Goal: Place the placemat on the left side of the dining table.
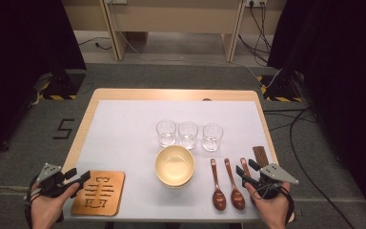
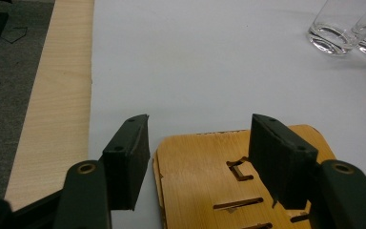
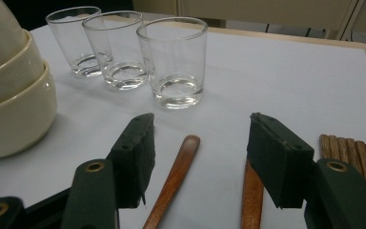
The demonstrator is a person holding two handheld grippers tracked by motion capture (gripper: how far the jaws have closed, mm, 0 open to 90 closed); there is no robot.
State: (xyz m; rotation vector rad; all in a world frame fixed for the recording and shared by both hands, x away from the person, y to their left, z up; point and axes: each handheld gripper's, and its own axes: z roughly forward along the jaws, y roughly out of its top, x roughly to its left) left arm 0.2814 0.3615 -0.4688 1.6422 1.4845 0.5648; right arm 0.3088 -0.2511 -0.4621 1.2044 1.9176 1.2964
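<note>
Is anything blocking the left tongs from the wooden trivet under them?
Nothing visible. The left tongs stand open directly over the near left corner of the wooden trivet, with bare white mat around it.

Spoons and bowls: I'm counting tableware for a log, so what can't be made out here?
- Third spoon, high view: its bowl end is hidden behind the right gripper.
- Bowls, right gripper view: cut off by the left edge; stack count unsure.
- Trivet, left gripper view: near part cut off by the bottom edge.
</note>
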